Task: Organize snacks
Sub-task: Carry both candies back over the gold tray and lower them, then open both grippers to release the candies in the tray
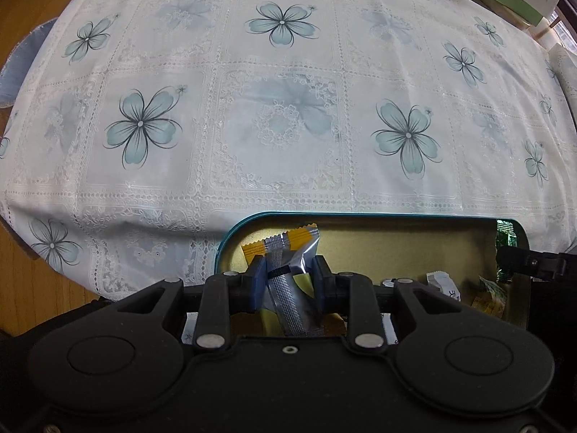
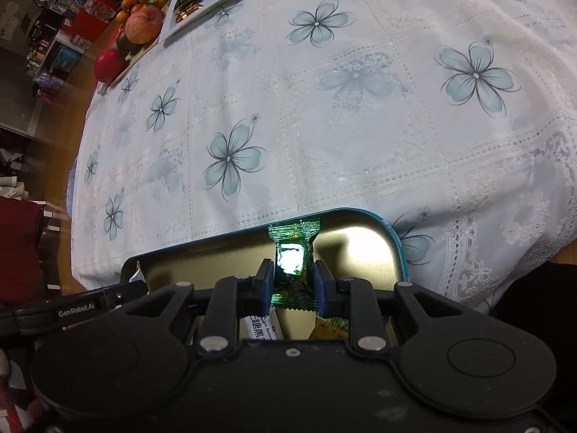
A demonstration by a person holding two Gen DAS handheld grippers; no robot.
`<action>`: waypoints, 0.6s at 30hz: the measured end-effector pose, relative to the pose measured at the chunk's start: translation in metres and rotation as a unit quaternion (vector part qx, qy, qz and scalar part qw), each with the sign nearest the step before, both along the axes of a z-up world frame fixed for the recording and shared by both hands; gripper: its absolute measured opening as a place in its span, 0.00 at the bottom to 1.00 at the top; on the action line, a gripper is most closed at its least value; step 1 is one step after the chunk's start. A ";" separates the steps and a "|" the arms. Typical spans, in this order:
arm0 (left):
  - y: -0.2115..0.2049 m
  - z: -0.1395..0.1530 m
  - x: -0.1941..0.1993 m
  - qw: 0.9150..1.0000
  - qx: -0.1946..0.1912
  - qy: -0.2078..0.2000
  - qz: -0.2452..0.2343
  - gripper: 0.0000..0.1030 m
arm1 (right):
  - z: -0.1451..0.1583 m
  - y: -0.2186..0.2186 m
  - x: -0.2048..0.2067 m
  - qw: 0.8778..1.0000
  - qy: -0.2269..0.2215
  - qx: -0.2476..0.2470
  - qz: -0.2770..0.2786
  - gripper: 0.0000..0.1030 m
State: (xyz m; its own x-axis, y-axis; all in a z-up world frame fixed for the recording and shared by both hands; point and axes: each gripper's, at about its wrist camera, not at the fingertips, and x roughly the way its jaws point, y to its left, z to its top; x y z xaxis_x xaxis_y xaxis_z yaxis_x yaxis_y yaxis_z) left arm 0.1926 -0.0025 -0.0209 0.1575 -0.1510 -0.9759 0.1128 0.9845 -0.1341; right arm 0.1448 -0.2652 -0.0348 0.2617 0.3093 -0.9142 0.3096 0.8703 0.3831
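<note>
My left fingers (image 1: 288,281) are clenched on a yellow-and-silver bar (image 1: 288,270), over the tin (image 1: 249,222), at its left end. The bar's long axis runs away from me and leans a little right: its crimped yellow end points toward the tin's far rim, its near end runs back under my fingers.

My right fingers (image 2: 291,283) grasp a green candy (image 2: 292,256), above the tin's (image 2: 360,213) right half. The candy's long axis points straight away from me; its far crimped end reaches the tin's far rim, and its near crimp fans out just behind my pads (image 2: 319,285).

More snacks lie in the tin below: a white packet (image 2: 263,326) and a yellow one (image 2: 326,328).

The tin sits on the counter (image 1: 281,126), at its near edge, on a flowered cloth. A fruit tray (image 2: 133,36) stands well beyond the tin, at the far left.
</note>
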 end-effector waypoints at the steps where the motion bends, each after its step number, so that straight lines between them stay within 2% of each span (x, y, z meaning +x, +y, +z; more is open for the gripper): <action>1: -0.001 -0.002 0.001 1.000 -0.002 0.004 -0.001 0.34 | -0.002 0.001 0.001 1.000 0.003 0.001 0.002 0.24; 5: -0.005 -0.007 0.001 1.000 -0.005 0.014 -0.010 0.34 | -0.010 0.006 0.003 1.000 0.015 0.002 0.010 0.24; 12: -0.006 -0.011 0.000 0.999 0.035 0.002 -0.015 0.35 | -0.016 0.016 0.002 0.999 0.019 -0.019 0.039 0.24; 18: -0.011 -0.002 -0.003 0.997 0.060 -0.046 -0.034 0.35 | -0.014 0.019 0.006 0.999 0.011 -0.007 0.040 0.27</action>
State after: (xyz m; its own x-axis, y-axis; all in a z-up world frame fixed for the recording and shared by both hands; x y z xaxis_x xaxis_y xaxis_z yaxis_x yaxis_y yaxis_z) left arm 0.1899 -0.0137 -0.0230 0.2408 -0.0480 -0.9694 0.1869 0.9824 -0.0023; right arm 0.1510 -0.2465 -0.0492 0.2165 0.3157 -0.9238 0.2468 0.8978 0.3647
